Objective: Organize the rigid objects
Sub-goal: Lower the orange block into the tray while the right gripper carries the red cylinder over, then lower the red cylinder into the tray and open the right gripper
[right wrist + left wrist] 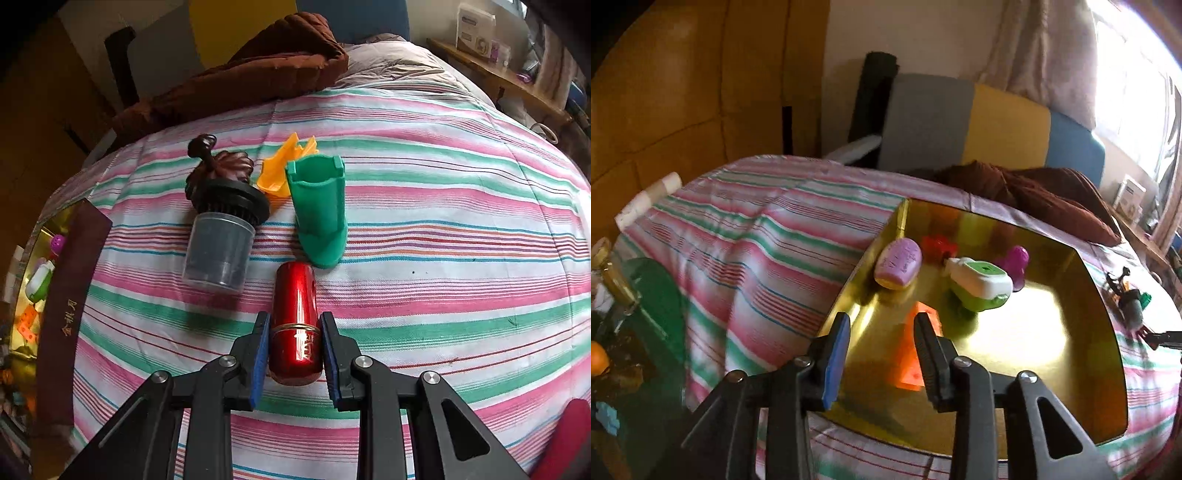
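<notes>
A gold tray [1100,369] lies on the striped bedsheet. In it are a purple oval case [899,263], a red piece [936,245], a green and white box [980,282], a magenta figure [1017,260] and an orange block [910,354]. My left gripper [882,325] is open and empty, just above the orange block. My right gripper [295,325] is shut on a shiny red cylinder [295,321] that lies on the sheet. Beyond it lie a green plastic sleeve [319,210], an orange scoop [282,166] and a dark filter cup [221,240] with a brown knob [218,166].
A brown blanket [258,77] lies at the head of the bed. The tray's dark maroon wall [70,295] runs along the left of the right wrist view. A cluttered side table [613,332] stands left of the bed. A wooden shelf [517,85] is at the far right.
</notes>
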### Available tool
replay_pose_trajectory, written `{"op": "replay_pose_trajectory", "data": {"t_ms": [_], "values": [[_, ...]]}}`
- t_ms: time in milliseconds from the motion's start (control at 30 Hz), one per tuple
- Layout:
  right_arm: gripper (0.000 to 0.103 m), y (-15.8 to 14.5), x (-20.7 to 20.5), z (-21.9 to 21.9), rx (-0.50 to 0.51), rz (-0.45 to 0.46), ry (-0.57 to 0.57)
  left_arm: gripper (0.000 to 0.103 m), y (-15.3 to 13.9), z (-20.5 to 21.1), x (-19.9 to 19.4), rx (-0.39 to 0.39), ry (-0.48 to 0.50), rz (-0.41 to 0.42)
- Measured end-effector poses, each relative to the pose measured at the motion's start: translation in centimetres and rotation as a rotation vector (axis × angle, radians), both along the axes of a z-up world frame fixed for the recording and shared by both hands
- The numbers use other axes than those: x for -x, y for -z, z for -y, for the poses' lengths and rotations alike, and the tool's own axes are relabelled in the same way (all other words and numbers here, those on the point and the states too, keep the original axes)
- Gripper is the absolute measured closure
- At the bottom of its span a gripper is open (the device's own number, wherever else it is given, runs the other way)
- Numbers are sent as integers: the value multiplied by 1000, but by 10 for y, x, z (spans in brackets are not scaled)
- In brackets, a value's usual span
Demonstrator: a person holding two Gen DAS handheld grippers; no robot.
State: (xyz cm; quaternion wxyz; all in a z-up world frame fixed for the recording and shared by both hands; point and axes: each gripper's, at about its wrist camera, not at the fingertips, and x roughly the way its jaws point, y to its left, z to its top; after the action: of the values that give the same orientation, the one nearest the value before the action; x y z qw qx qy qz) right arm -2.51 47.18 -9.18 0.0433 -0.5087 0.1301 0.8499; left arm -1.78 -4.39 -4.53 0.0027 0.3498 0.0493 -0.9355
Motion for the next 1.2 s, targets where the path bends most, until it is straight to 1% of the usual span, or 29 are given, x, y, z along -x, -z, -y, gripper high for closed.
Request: {"op": "replay_pose_trajectory", "data": {"t_ms": [67,133,233,267,367,433,667,800,933,1033,1200], "values": [[76,-3,-2,0,7,-14,-3,67,-2,1,-4,-11,-15,-8],[76,-8,-1,3,9,-32,-19,66,-5,2,-9,-39,4,-17],[76,-19,-1,8,40,-50,-42,66,-7,-2,-13,-20,27,-10],[76,-22,-1,11,50,-52,-45,66,-7,-3,-16,-24,35,-7],[76,-38,-4,26,90,-82,-74,66,-10,-7,-24,-57,69,-14],[76,-49,-5,41,111,-100,-102,65,-11,-13,-27,-56,92,-10],[76,-74,-4,102,140,-145,-198,65,-15,-27,-37,-81,161,-20],[76,-85,-4,137,168,-163,-259,65,-16,-30,-38,-100,167,-21],[76,-93,-3,176,189,-176,-327,65,-18,-27,-40,-111,149,-25],[76,-90,1,211,203,-160,-390,65,-18,-25,-41,-120,135,-22],[76,-70,13,274,238,-105,-477,65,-21,-20,-44,-126,117,-31]]}}
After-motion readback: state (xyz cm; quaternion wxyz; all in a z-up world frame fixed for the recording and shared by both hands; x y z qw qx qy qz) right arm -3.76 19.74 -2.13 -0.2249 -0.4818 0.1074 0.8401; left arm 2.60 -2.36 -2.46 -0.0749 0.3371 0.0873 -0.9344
